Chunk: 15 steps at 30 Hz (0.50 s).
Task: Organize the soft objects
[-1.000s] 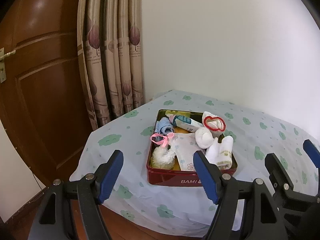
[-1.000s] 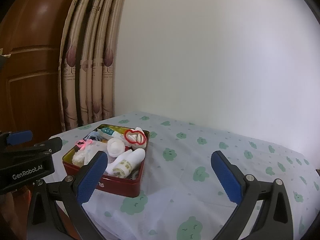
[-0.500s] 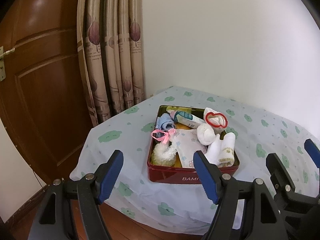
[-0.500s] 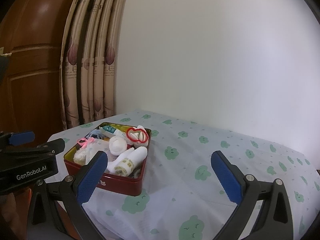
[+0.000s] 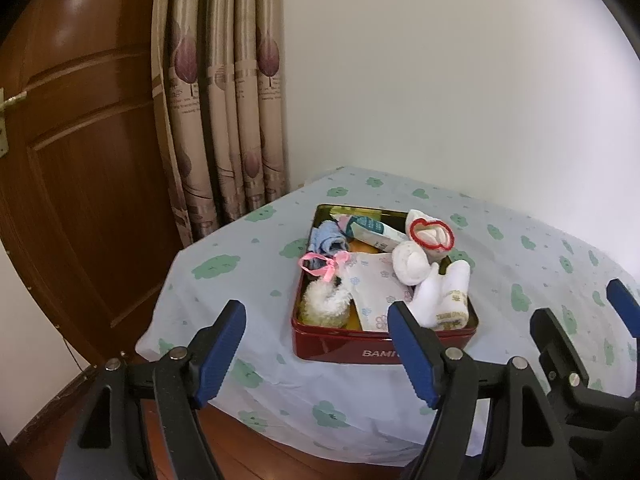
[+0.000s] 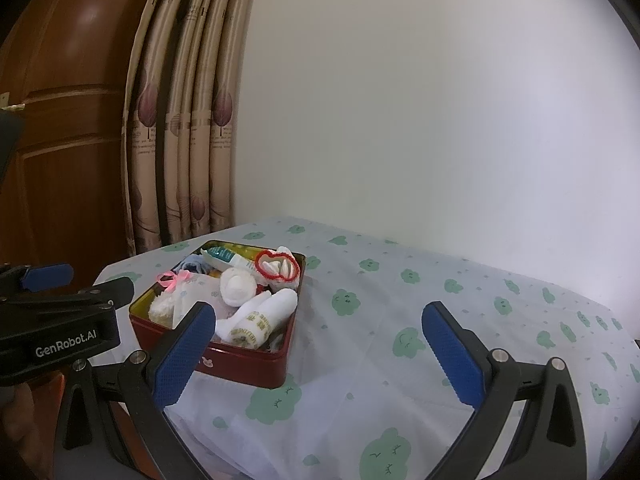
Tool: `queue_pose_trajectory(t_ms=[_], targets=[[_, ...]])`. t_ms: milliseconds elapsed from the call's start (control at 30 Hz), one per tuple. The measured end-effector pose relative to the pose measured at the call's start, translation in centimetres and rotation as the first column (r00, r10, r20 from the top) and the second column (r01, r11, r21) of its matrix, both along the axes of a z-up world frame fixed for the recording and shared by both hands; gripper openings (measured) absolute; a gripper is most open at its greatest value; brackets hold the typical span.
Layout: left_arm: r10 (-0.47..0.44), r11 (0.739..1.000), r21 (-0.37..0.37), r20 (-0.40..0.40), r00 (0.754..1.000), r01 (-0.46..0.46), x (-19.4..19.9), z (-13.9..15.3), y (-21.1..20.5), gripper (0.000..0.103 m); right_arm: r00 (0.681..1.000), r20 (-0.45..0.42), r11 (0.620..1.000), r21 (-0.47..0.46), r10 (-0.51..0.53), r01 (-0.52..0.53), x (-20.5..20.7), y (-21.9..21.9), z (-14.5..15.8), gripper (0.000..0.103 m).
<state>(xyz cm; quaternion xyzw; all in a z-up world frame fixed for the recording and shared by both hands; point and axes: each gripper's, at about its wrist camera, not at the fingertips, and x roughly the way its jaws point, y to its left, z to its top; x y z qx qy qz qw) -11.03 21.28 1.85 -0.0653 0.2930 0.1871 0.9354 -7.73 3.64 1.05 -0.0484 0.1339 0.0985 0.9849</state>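
Soft objects (image 5: 408, 268) fill the tin (image 5: 384, 350); left tool (image 5: 316, 346) opening, right tool (image 6: 320, 354) spread, both empty.

You get soft, even indoor light in both views, brightest on the plain white wall (image 6: 440, 100). Glare spots shine on the glossy brown wooden door (image 5: 76, 4) at upper left. Fisheye bending curves the striped beige curtain (image 6: 184, 120), and black vignette fills the corners. Shadows are faint. Focus is fair; the red metal tin (image 5: 340, 344) shows slight softness.
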Motion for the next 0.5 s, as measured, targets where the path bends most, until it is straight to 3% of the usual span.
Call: queue_pose_trajectory(t_ms=[233,500], targets=[[0.020,1.000,0.002,0.043,0.999,-0.020,-0.5,0.1,0.2,0.077,1.000,-0.008,1.000,0.009,-0.004,0.004,0.0,-0.2,-0.2,0.103],[-0.001,0.999,0.041,0.012,1.000,0.000,0.0,0.0,-0.8,0.077,1.000,-0.021,1.000,0.020,-0.006,0.006,0.3,-1.0,-0.3,0.103]])
